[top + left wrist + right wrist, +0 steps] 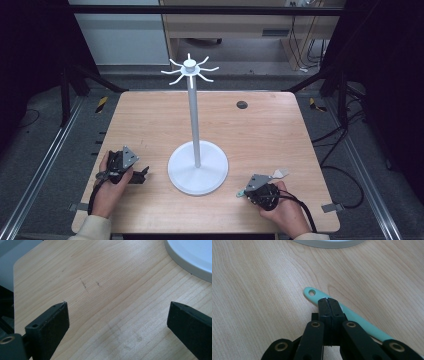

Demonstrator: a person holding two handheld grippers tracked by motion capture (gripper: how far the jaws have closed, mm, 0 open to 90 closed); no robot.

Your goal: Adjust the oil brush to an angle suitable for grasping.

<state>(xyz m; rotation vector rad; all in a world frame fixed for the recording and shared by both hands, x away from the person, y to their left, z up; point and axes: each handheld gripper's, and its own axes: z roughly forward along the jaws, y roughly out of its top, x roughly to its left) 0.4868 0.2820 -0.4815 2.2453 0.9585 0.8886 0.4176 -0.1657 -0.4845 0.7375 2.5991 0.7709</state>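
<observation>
Lifting the mint-green spatula [352, 317] cleanly means keeping the right gripper [328, 300] pinched shut on its handle – near the hook stand's base [198, 170] – left gripper [117, 315] wide open, empty.

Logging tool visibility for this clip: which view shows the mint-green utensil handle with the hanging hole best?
The right gripper view: the mint-green utensil handle lies on the wooden table, its hanging hole clear, with the right gripper shut on it. The high view gives a small green tip and a pale end beside that gripper.
</observation>
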